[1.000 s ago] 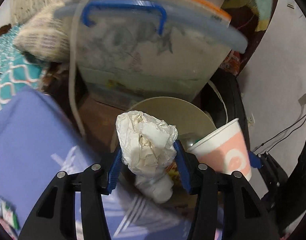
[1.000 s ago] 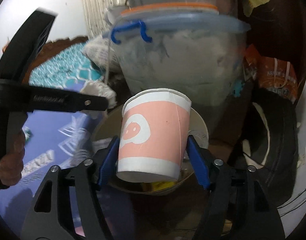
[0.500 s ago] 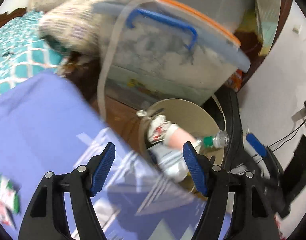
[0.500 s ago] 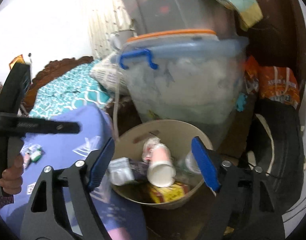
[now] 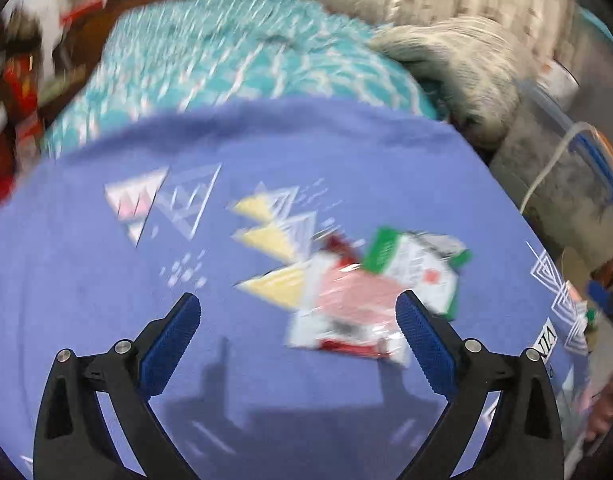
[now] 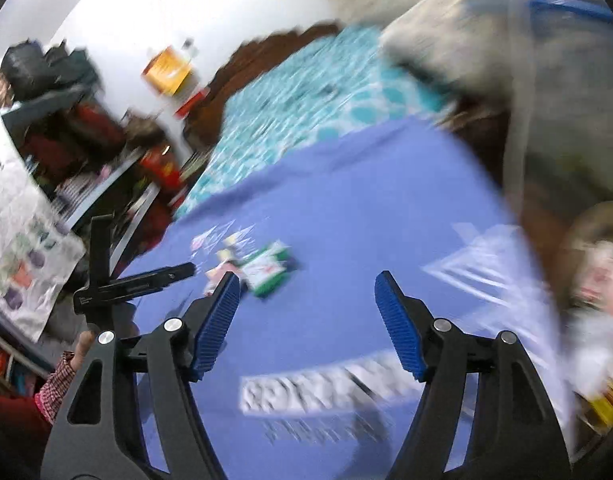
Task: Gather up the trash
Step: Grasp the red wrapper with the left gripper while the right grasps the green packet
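My left gripper (image 5: 298,308) is open and empty above a blue-purple cloth (image 5: 106,312). Two flat wrappers lie on the cloth just ahead of its right finger: a red and white one (image 5: 350,312) and a green and white one (image 5: 418,264). My right gripper (image 6: 306,288) is open and empty over the same cloth (image 6: 346,220). The wrappers (image 6: 266,270) show small beyond its left finger, with the left gripper's black frame (image 6: 134,280) beside them. The beige trash bin (image 6: 594,300), with a pink cup and paper inside, sits at the right edge.
A teal patterned bedspread (image 5: 234,60) lies beyond the cloth, with a knitted pillow (image 5: 458,64) and a lidded plastic storage box (image 5: 578,184) to the right. Cluttered shelves (image 6: 86,152) stand at the left in the right wrist view. Both views are motion-blurred.
Both grippers let go of the crumpled paper and the pink cup into the bin, then swung left from the bin to over the cloth with the wrappers.
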